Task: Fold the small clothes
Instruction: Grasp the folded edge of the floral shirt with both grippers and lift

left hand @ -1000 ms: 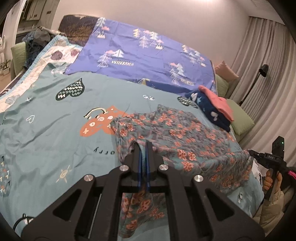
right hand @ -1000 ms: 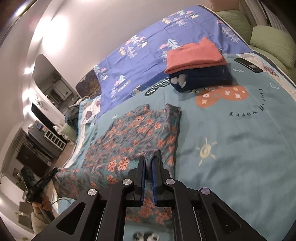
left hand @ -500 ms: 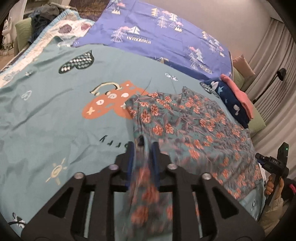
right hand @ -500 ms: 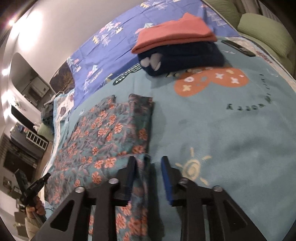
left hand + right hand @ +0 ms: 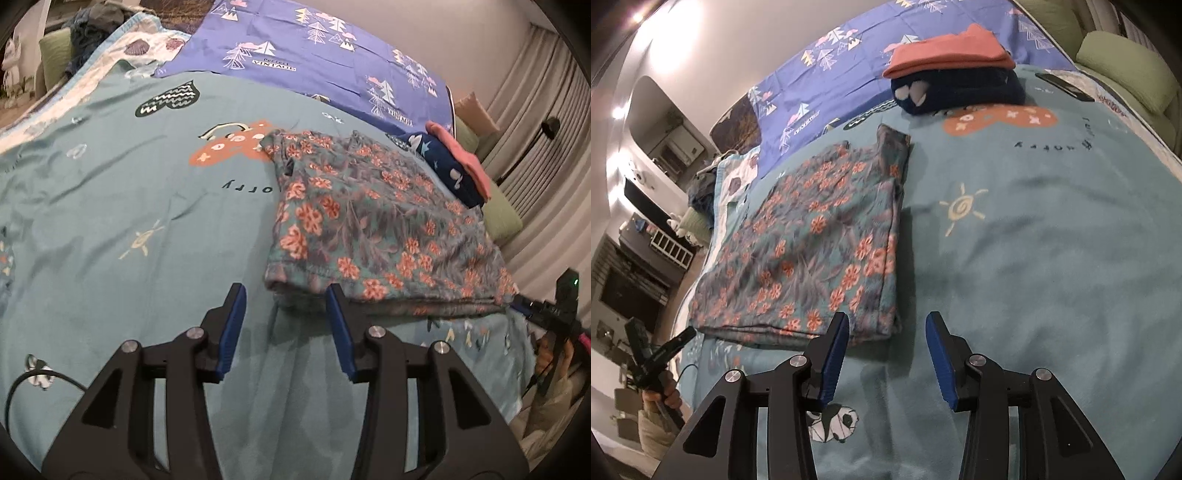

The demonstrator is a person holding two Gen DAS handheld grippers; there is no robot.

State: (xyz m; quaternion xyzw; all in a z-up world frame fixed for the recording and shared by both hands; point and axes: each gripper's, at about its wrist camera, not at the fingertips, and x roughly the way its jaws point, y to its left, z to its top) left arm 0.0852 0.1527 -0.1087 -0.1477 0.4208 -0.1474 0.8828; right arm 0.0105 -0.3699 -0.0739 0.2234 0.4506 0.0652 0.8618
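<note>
Left gripper (image 5: 284, 295), fingers (image 5: 232, 314) just parted, empty, near corner of floral garment (image 5: 369, 221) on teal bedspread (image 5: 129, 221).

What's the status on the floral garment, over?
Both grippers, left and right, just opened, empty. Floral garment released, lying flat on bedspread. Nothing obstructing.

left gripper (image 5: 284, 295): jaws have just been opening, no longer clamp the cloth
right gripper (image 5: 886, 325): jaws have just been opening, nothing between them
teal floral-print cotton garment (image 5: 369, 218): released, now lies folded flat on the bed
</note>
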